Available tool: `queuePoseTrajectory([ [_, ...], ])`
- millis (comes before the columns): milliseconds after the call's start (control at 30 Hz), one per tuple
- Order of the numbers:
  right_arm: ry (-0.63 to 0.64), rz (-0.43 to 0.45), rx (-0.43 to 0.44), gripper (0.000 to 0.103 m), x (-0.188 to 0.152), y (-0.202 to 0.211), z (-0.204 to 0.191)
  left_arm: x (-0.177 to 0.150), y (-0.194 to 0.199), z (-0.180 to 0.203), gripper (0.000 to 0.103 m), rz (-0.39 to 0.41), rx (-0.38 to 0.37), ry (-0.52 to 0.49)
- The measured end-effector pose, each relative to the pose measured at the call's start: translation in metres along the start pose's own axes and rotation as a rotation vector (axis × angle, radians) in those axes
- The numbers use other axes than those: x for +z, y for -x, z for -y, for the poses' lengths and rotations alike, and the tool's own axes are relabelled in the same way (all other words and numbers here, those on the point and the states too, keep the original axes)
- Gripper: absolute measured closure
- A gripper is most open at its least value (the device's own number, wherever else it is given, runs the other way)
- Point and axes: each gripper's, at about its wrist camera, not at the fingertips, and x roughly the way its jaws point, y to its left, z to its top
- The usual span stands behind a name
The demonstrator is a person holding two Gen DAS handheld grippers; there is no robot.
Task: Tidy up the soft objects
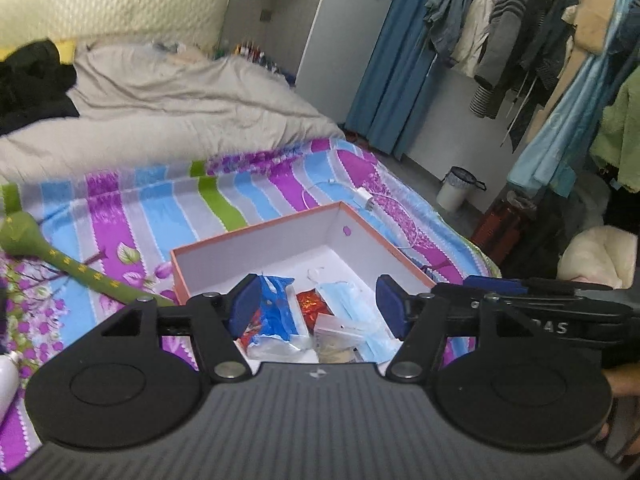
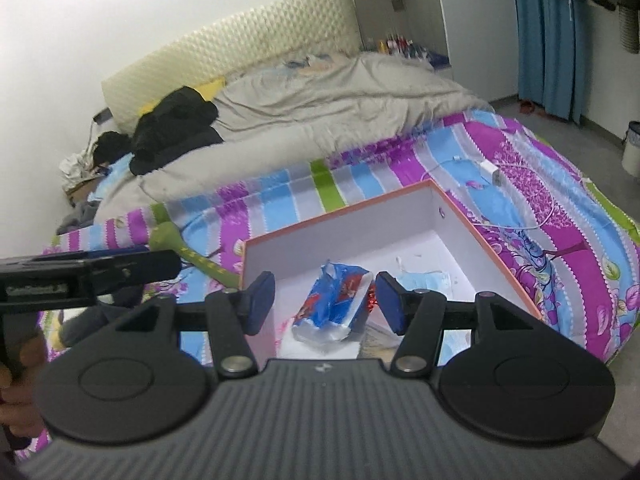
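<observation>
Both tools empty, jaws apart, above the box. Green plush snake lies on the bed, well left of the left tool; far from the right tool. Long axis slants from its head, far-left, toward the box's near corner. Left hand nearer.

Black left tool, blue pads, silver screws, ribbed grey body, round discs

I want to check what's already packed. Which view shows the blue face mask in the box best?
The left wrist view: the face mask lies mostly unobstructed in the box. In the right wrist view, the claw's finger covers part of the mask.
</observation>
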Motion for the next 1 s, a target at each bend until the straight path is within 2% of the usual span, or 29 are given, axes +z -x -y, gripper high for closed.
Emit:
queuePoseTrajectory([
  [67, -0.005, 0.014, 0.006, 0.045, -0.008, 0.011, -0.003, -0.007, 0.013, 0.008, 0.034, 0.023, 0.035, -0.032],
  [167, -0.01, 0.029, 0.007, 0.045, -0.019, 0.025, -0.007, -0.016, 0.029, 0.017, 0.034, 0.037, 0.017, -0.048],
  [267, -0.011, 0.044, 0.0, 0.045, -0.028, 0.036, -0.012, -0.026, 0.045, 0.026, 0.034, 0.061, 0.041, -0.073],
  [667, 0.003, 0.09, -0.045, 0.045, -0.051, 0.067, -0.024, -0.055, 0.098, 0.044, 0.034, 0.108, 0.036, -0.064],
  [1000, 0.001, 0.084, -0.094, 0.045, -0.074, 0.069, -0.026, -0.088, 0.105, 0.042, 0.034, 0.086, 0.081, -0.051],
])
